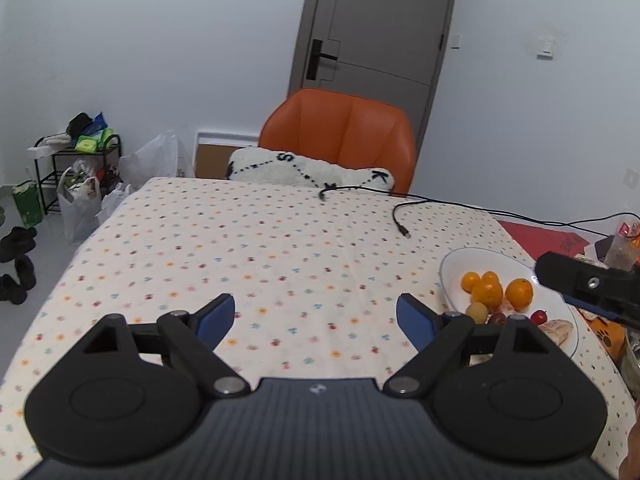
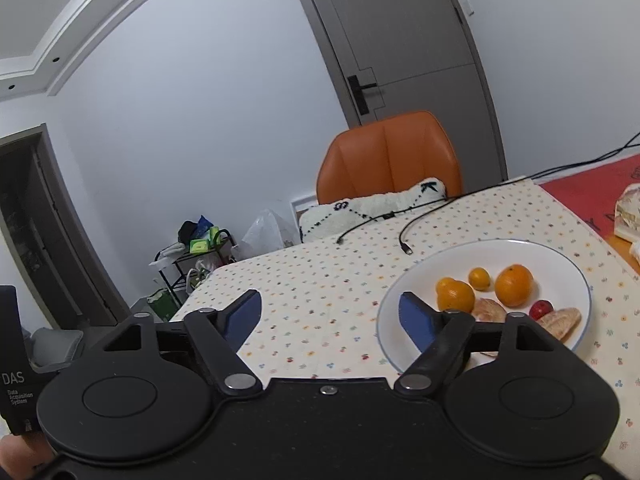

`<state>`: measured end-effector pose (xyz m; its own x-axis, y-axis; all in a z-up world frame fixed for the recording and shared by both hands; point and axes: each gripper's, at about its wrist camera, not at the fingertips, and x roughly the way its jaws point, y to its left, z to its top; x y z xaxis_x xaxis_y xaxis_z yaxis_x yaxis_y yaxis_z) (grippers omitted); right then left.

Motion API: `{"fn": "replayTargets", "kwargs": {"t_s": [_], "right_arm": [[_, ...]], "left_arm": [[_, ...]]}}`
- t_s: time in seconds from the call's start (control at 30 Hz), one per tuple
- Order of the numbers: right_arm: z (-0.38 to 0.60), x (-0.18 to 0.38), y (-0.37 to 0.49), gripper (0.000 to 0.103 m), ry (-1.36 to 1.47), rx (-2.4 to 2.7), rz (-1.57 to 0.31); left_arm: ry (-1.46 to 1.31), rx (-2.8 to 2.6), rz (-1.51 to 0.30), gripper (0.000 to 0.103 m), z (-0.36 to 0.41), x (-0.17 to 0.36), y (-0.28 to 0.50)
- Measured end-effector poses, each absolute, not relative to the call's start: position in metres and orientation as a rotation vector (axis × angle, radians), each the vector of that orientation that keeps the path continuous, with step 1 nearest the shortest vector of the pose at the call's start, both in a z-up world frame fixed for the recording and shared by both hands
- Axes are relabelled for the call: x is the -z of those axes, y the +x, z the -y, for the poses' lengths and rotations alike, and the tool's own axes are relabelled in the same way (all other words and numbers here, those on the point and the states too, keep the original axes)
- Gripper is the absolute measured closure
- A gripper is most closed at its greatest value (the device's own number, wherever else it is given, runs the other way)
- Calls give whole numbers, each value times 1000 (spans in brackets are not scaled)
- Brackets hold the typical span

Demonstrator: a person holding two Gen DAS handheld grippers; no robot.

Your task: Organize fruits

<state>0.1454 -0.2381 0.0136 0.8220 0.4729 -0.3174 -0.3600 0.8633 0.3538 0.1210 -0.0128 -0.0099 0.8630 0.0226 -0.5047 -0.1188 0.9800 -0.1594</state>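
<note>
A white plate sits at the right of the dotted tablecloth. It holds oranges, a small green fruit, a red fruit and peeled segments. My left gripper hovers open over the cloth, left of the plate, holding nothing. My right gripper is open, its right finger over the plate's near rim; the left wrist view shows part of it at the right edge.
Two black cables end on the cloth beyond the plate. An orange chair with a white cushion stands at the far edge. Bags and a rack lie left on the floor. Packets lie right of the plate.
</note>
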Motion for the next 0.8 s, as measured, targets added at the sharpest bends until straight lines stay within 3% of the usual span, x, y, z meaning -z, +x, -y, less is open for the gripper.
{"fn": "replayTargets", "kwargs": {"t_s": [0.13, 0.2, 0.47, 0.8], "right_arm": [[237, -19, 141, 18, 304, -463, -408], [235, -21, 137, 9, 292, -460, -407], [244, -27, 120, 0, 294, -461, -415], [255, -31, 96, 0, 261, -493, -457]], "left_arm": [[-174, -83, -520, 14, 5, -1, 111], [-170, -93, -521, 10, 2, -4, 105], [-141, -92, -542, 8, -1, -14, 85], [-100, -73, -566, 8, 3, -22, 63]]}}
